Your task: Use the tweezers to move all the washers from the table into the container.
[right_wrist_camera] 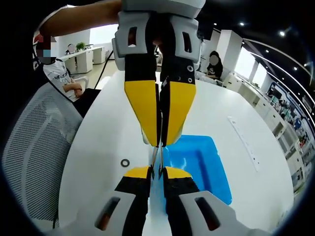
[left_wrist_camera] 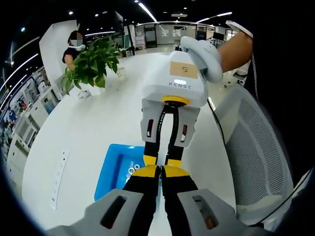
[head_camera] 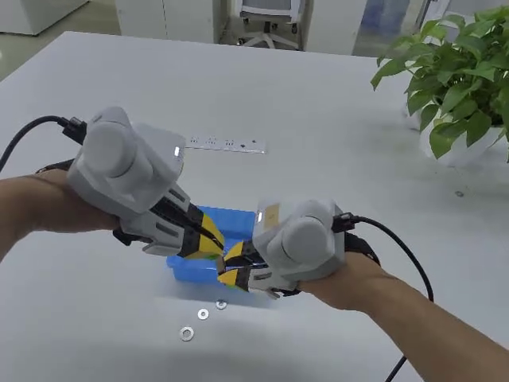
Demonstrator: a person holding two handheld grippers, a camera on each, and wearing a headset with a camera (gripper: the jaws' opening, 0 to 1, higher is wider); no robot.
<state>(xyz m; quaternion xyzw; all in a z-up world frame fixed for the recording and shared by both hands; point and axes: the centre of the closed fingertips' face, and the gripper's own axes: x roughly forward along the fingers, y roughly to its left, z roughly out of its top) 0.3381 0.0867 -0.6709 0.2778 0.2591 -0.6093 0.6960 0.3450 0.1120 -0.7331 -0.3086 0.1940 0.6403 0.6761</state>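
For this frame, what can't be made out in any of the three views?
- tweezers: in the head view, hidden under the left gripper and right gripper. The right gripper view shows a thin sliver, too fine to tell if a washer sits at the tips.
- right gripper's jaws: clamping the tweezers or just flanking them, unclear.
- container: in the head view, the grippers cover its inside. In the left gripper view, the washers inside are too small to count.

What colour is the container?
Blue; the container shows best in the right gripper view.

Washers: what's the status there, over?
Left tongs and right tongs shut on thin metal tweezers. Three small silver ring washers on white table beside blue plastic container. Nothing in the way.
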